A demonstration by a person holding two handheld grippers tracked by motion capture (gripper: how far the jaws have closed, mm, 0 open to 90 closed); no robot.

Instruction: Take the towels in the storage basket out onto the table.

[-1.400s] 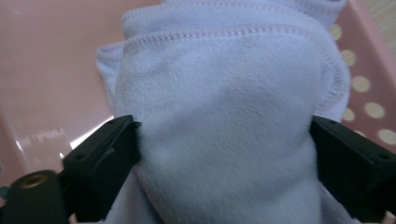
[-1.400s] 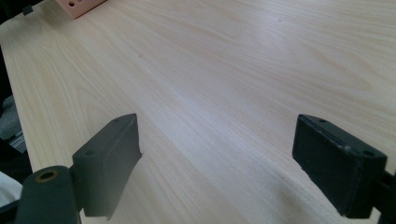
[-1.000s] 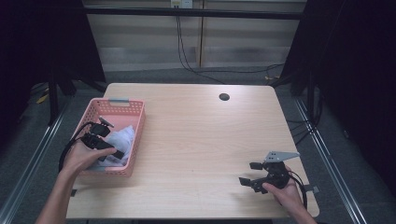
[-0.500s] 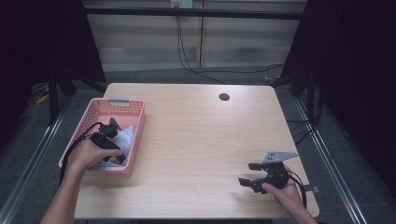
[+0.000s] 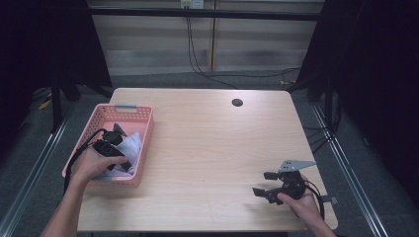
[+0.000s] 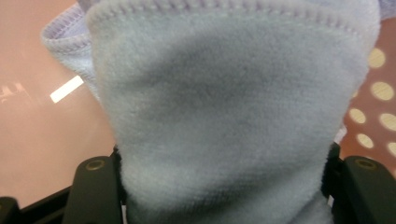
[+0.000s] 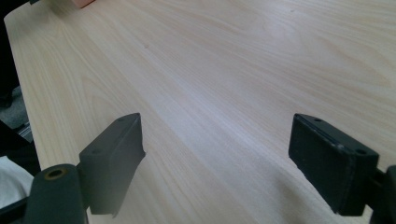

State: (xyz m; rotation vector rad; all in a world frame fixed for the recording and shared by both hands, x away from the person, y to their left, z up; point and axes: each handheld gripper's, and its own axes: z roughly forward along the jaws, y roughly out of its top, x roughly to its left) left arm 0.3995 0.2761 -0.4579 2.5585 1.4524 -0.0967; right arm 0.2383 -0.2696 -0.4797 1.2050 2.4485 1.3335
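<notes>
From the high view, the left hand-held gripper (image 5: 120,148) reaches down into the pink basket (image 5: 143,143) at the worktop's (image 5: 212,148) left edge, its tips buried in a pale cloth (image 5: 132,147) that lies inside. The right hand-held gripper (image 5: 266,184) rests near the front right corner, well apart from the basket. In the left gripper view, the cloth (image 6: 224,116) bulges up between the two jaws, which have just been closing and now touch it on both sides; it appears pinched, though not lifted, with the basket (image 6: 373,93) floor close behind. In the right gripper view, the jaws stand wide apart over bare worktop (image 7: 224,84), holding nothing. The pick appears barely begun: grasp forming, while lifting the cloth out and setting it down remain.
</notes>
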